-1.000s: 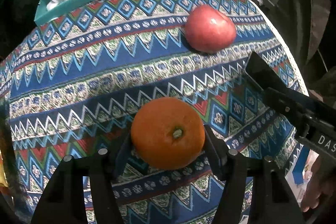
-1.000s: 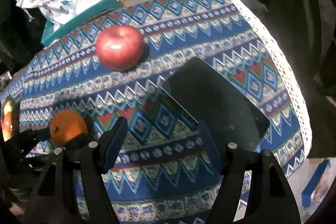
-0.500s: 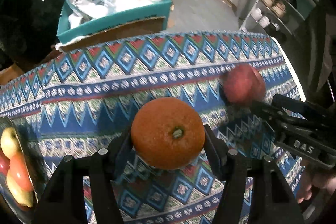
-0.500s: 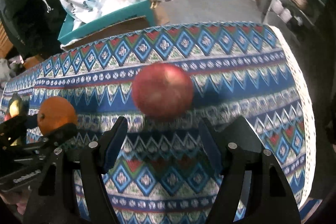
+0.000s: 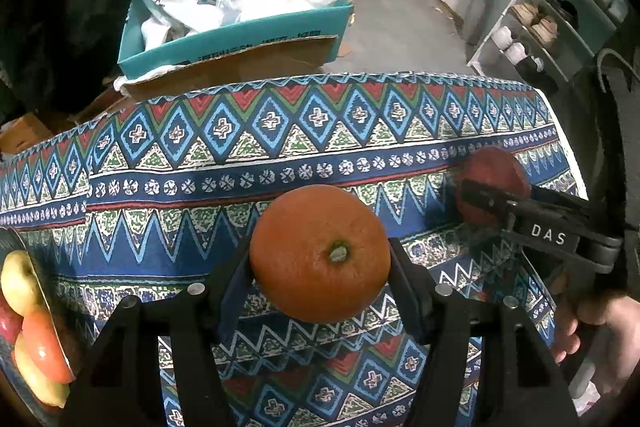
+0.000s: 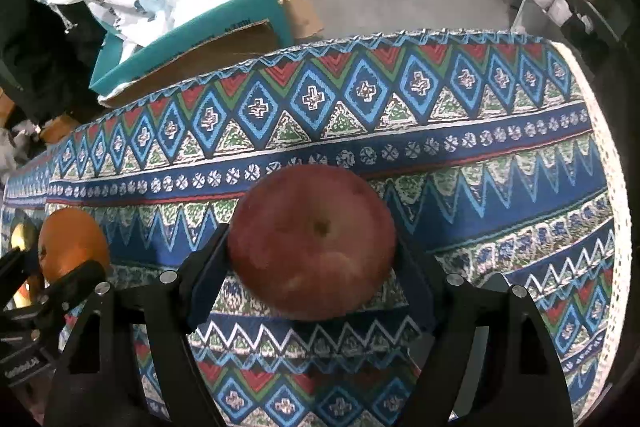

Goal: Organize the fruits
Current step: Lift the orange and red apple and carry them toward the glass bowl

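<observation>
Between the left gripper [image 5: 320, 267] jaws sits the orange [image 5: 320, 253], pinched both sides, stem end facing cam, above the patterned bench [image 5: 280, 131]. Right gripper [image 6: 312, 267] jaws pinch the red apple [image 6: 312, 243], blurry, dull skin w/ pale patches. "DAS" printed on right gripper's side.
</observation>
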`<state>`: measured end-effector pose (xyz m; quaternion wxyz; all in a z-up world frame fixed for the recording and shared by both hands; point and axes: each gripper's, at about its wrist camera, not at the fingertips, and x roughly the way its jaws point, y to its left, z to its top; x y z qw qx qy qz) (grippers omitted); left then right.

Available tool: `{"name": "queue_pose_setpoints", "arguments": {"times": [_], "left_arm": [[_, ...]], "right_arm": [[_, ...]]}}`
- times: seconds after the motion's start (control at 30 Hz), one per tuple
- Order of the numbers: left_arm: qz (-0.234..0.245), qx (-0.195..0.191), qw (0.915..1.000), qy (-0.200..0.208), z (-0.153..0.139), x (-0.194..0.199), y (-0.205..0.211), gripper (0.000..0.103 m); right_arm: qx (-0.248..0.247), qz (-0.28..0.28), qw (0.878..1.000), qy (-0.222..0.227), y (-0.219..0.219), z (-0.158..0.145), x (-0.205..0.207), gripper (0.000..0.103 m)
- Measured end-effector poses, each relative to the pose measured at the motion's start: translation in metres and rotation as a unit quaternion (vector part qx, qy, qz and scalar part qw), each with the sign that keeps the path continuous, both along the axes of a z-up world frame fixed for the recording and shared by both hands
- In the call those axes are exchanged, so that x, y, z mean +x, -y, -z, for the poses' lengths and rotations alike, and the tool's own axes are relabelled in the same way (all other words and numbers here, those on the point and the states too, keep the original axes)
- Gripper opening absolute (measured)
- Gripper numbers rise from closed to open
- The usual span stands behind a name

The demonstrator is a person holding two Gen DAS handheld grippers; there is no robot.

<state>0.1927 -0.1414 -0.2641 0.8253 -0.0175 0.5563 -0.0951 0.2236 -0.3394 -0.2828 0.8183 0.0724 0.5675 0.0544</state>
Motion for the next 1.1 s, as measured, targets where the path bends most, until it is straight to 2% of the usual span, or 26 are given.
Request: {"name": "queue_pose_setpoints", "arguments": {"times": [0.17,0.43,0.77,1.1], "left_arm": [[-0.003,-0.002,1.0000,0.003,-0.002,0.001,-0.004,0.065],[-0.005,-0.008,0.9999,0.010,-0.011,-0.004,-0.009,0.065],[-0.010,-0.013,0.9992,0.035,-0.041,-0.022,-0.018,0.065],[-0.014,-0.017,0.9974,0.069,-0.080,-0.050,-0.030,0.065]], "right_arm": [[0.000,0.006,1.000,0.006,0.001,0.003,0.000,0.078],[-0.031,-0.006,0.999,0.020,-0.011,-0.003,-0.011,0.077],[-0.063,-0.009,0.996,0.064,-0.024,-0.043,-0.036,0.077],[-0.060,-0.009,0.993,0.104,-0.029,-0.089,-0.063,0.077]]}}
